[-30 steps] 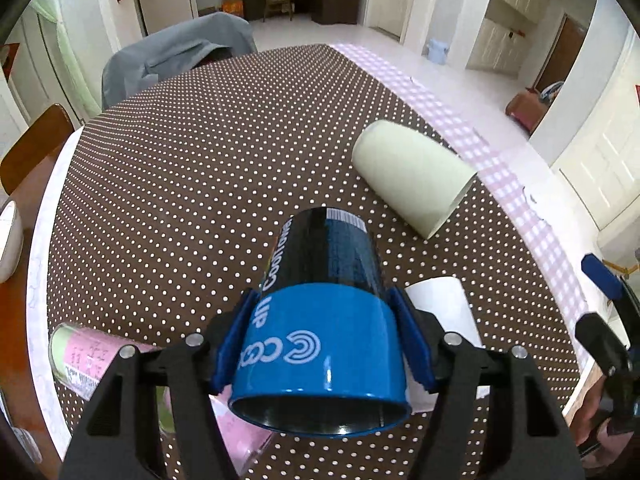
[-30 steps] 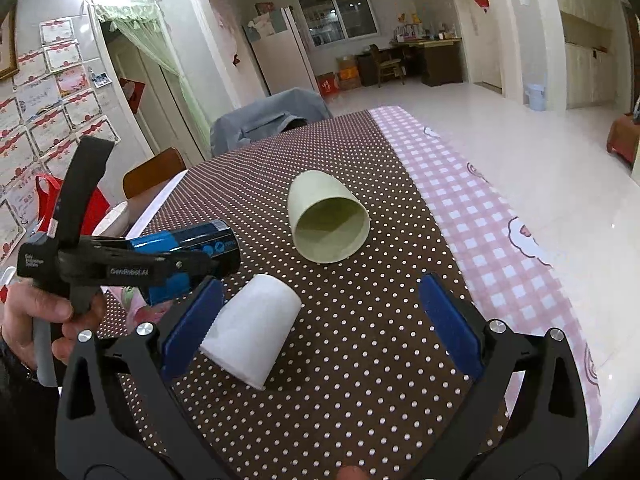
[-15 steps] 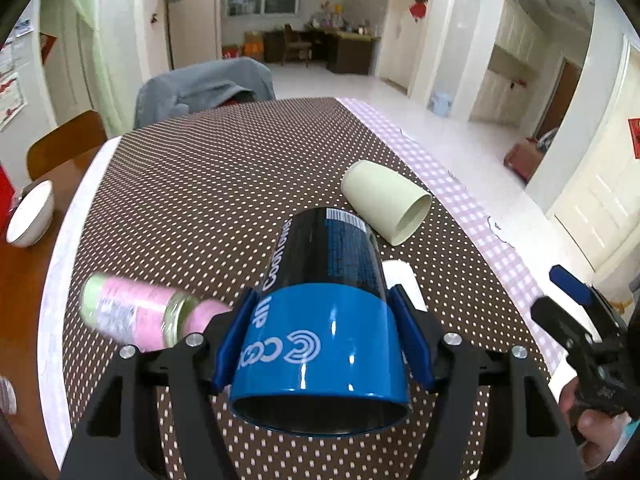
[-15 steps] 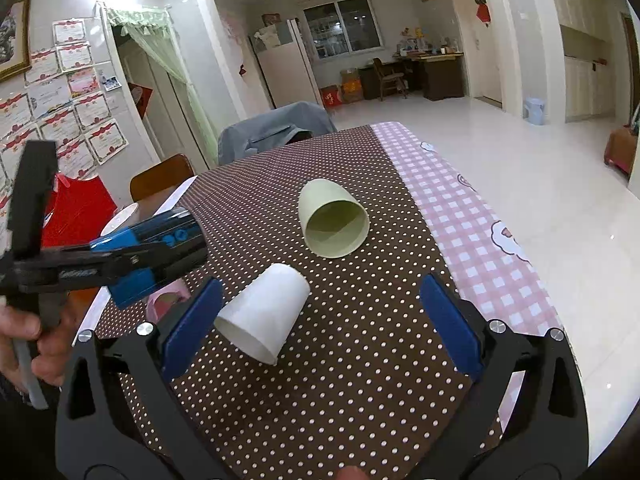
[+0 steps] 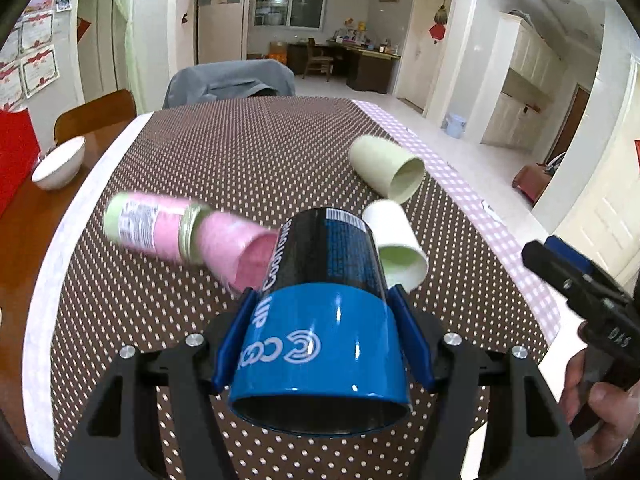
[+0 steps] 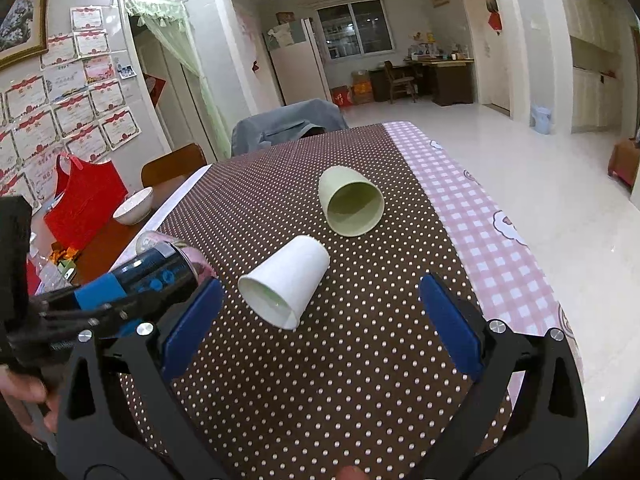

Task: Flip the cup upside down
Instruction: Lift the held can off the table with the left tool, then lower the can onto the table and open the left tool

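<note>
My left gripper (image 5: 324, 328) is shut on a blue and black cup (image 5: 324, 304), held lying along the fingers above the table with its open mouth toward the camera. The cup also shows in the right wrist view (image 6: 148, 276), at the left. My right gripper (image 6: 316, 320) is open and empty, held above the near table edge. A white paper cup (image 6: 286, 280) lies on its side just beyond its fingertips, mouth toward me. It also shows in the left wrist view (image 5: 396, 248).
A pale green cup (image 6: 350, 204) lies on its side farther back. A pink and green bottle (image 5: 180, 232) lies left of the held cup. The dotted brown tablecloth (image 6: 320, 380) has a pink checked strip (image 6: 492, 240) on the right. A white bowl (image 5: 60, 162) and red bag (image 6: 84, 200) sit far left.
The left gripper has lifted and tilted up with the blue cup, so the table drops lower in its view. The right gripper has pulled back and risen slightly.
</note>
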Motion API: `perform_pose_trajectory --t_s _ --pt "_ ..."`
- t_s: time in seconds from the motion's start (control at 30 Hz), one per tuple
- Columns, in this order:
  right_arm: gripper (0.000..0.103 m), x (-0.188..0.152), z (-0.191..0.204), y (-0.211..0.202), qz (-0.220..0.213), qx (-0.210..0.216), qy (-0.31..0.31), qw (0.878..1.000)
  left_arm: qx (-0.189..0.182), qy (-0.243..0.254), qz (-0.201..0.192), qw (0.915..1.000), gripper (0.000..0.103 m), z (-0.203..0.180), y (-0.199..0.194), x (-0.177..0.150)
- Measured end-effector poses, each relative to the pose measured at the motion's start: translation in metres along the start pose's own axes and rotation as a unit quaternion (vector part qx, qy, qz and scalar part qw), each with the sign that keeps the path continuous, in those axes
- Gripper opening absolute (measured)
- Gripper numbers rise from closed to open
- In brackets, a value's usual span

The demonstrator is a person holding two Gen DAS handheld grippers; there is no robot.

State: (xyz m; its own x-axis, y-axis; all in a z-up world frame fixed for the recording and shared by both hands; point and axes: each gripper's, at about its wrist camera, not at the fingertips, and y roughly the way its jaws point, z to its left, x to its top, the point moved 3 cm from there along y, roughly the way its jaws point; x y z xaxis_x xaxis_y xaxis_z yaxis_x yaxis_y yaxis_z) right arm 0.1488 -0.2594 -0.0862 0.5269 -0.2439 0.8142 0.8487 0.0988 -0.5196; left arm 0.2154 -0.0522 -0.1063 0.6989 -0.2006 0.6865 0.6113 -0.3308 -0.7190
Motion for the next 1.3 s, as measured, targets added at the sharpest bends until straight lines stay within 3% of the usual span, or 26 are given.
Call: perform_pose_trajectory --t_s 0.53,0.77,0.87,1.3 --pt "0.097 -0.017 0.006 -0.027 -0.008 0.001 -0.009 1.0 0.007 -0.022 0.019 0.9996 0.066 -0.012 0.025 -0.042" --pt "0.097 -0.021 0.007 -0.03 -0.006 0.004 -0.007 1.0 0.03 -0.004 0.031 0.9991 0.068 -0.021 0.031 -0.055" --pt "0.097 -0.022 0.008 -0.031 -0.006 0.009 -0.005 1.0 0.036 -0.002 0.02 0.9992 0.076 -0.022 0.023 -0.056" --pt "0.097 -0.024 0.025 -0.032 0.002 0.031 -0.01 0.999 0.086 -0.004 -0.023 0.996 0.076 -0.008 -0.022 -0.058"
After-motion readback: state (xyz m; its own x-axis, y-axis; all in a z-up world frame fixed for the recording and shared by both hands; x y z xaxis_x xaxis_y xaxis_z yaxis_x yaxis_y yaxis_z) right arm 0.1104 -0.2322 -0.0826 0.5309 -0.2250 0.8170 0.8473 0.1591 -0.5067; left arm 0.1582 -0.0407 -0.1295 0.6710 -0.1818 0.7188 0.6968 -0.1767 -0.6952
